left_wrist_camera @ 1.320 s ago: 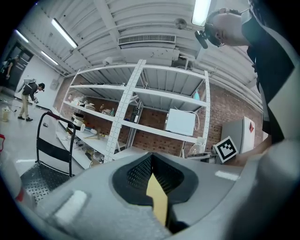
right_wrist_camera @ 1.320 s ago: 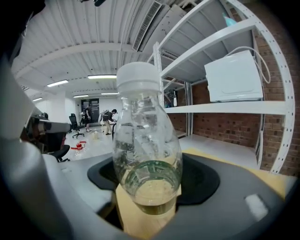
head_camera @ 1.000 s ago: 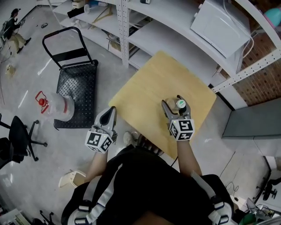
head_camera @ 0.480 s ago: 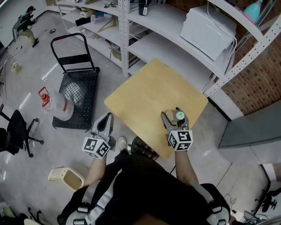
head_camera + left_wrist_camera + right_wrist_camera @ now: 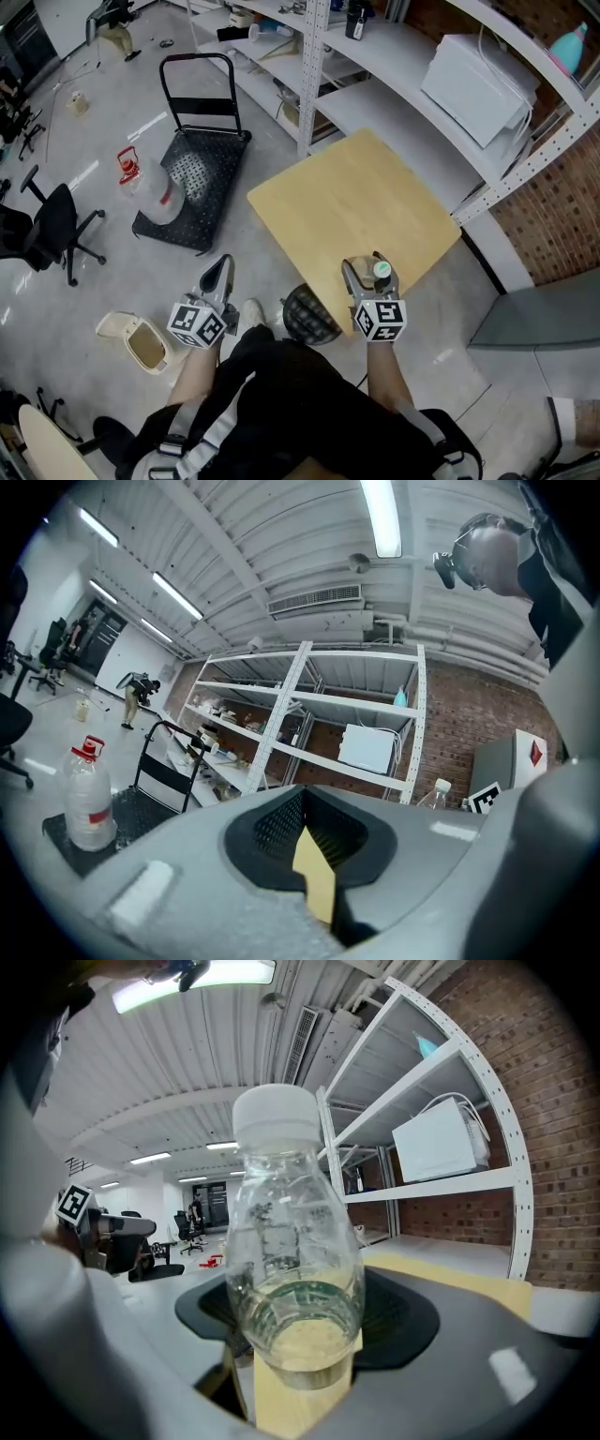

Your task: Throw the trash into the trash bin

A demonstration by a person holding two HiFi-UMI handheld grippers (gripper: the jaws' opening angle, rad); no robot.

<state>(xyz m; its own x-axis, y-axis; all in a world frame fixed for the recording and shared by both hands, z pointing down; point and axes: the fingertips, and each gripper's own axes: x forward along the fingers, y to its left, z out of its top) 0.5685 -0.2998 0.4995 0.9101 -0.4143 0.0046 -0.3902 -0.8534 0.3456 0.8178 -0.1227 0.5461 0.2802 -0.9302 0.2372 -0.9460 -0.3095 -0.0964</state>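
**Bottle gripped, nothing binned yet**

The clear capped bottle [image 5: 295, 1260] stands upright between the pads of the right gripper [image 5: 372, 281], whose jaws sit wide and clamp its lower body, above the near corner of the wooden table [image 5: 356, 202]. By my reading the pick-up is done, and the carry and the drop are both left. A dark mesh basket [image 5: 307, 317] sits on the floor just beside that corner, and a beige open-lidded bin [image 5: 150, 349] lies well off to the left; which one is meant I cannot tell. The left gripper [image 5: 225, 265] hovers over the floor between them, jaws together and empty.
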